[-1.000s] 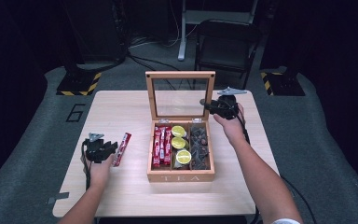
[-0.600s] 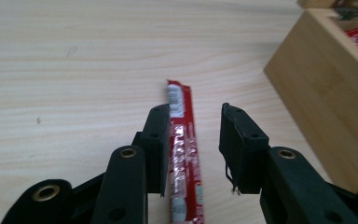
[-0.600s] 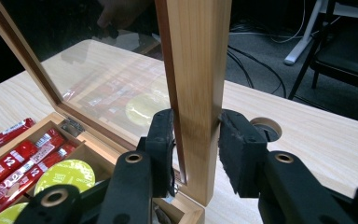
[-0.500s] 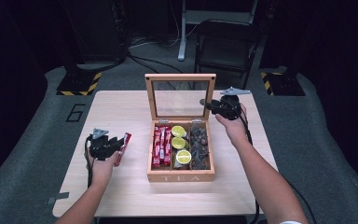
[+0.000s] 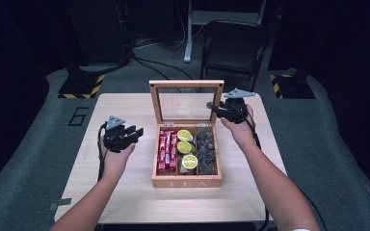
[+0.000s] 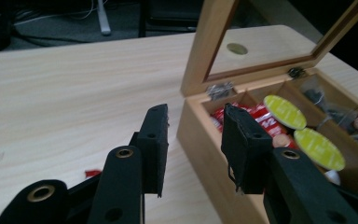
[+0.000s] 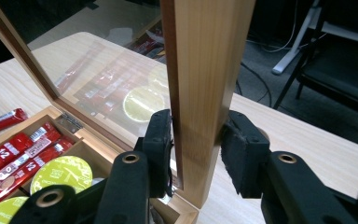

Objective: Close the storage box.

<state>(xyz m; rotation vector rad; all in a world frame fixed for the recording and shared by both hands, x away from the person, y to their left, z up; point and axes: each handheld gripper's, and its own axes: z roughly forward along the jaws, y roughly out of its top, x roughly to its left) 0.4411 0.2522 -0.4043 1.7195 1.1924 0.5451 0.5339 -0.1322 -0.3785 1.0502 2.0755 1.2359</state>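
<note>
The left gripper (image 5: 134, 132) floats left of the tea box (image 5: 187, 180), jaws apart and empty. At the back of the box, the right gripper (image 5: 212, 107) pinches the lid (image 5: 186, 83) standing up. If that pinch slips, the lid could slam shut.

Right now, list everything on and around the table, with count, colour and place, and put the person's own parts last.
Light wooden table: one, pale wood, centre of the high view.
Wooden tea box with glass-paned lid: one, tan, mid-table, lid standing open.
Red stick packets: several, red, box's left compartment.
Round yellow-green pods: three visible, middle compartment.
Dark wrapped items: several, dark brown, right compartment; kind unclear.
Black folding chair: one, beyond the table.
Yellow-black striped floor plates: two, by the far corners.
Left gripper: black, open, left of the box.
Right gripper: black, jaws on either side of the lid's side frame.
Hands: two, one holding each gripper.
</note>
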